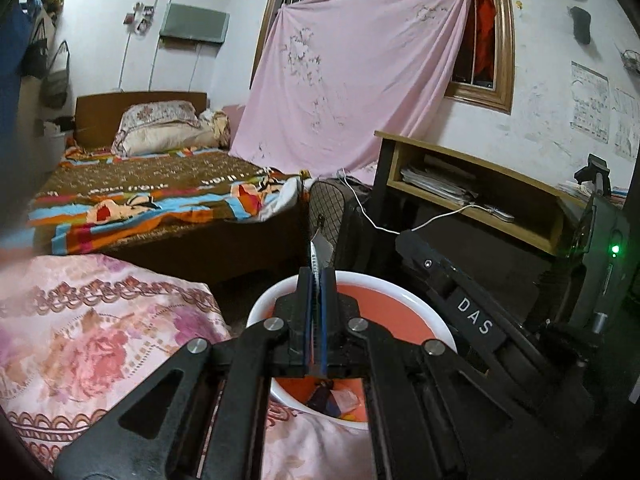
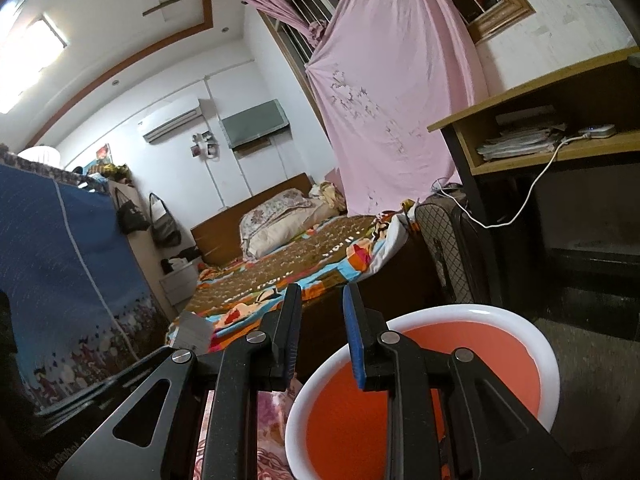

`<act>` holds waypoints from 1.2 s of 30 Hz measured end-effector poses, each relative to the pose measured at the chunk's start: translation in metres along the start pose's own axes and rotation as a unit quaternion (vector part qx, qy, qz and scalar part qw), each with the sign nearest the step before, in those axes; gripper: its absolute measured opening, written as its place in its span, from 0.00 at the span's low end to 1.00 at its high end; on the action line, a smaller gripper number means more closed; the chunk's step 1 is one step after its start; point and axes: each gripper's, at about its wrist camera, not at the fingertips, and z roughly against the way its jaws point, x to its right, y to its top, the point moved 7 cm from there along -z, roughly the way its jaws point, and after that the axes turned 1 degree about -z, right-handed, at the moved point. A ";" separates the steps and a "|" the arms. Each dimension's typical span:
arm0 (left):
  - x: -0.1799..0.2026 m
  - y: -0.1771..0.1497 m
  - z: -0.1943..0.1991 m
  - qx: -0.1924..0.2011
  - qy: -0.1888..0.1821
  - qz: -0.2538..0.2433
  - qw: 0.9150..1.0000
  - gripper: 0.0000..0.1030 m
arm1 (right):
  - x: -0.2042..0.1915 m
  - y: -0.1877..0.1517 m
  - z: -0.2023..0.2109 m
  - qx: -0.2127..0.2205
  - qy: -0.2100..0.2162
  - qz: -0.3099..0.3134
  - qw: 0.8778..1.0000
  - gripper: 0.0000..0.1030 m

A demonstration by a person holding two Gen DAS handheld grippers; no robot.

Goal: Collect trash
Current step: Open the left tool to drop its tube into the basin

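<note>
The left tool was closed tight on a thin, flat scrap of wrapper, its blue-lined fingers pressed together with only the scrap between them. The wrapper stuck up past the fingertips, pale with a darker printed edge, and it was held above the near side of the bin's opening. The bin was a round pail with a white rim and an orange inside, standing just beside the edge of a bed covered in a pink floral quilt. At the bottom of the bin, seen through the gap under the left tool, lay a few pieces of trash: one dark, one pale and crumpled; what they were could not be told.

The right tool stood open with a clear gap between its fingers and held nothing. It hung at the left rim of the bin, one finger over the orange inside and the other over the quilt. From the left wrist view the body of the right tool, marked DAS, lay close along the right side of the bin.

Behind them stood a second bed with a bright patterned blanket, a pink sheet hung over the window, and a wooden counter with papers on its shelf and a white cable trailing down from it.
</note>
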 end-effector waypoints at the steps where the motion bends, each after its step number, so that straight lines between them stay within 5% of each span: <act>1: 0.001 -0.001 -0.002 -0.004 -0.002 0.002 1.000 0.00 | 0.001 0.000 0.000 0.000 -0.001 -0.001 1.000 0.20; 25: -0.027 -0.002 0.000 -0.021 0.028 0.064 0.997 0.24 | 0.001 -0.005 0.000 -0.006 -0.007 0.005 1.000 0.20; 36: -0.067 -0.007 0.028 -0.016 0.095 0.083 0.992 0.46 | -0.020 -0.006 0.004 0.000 0.002 0.039 0.999 0.42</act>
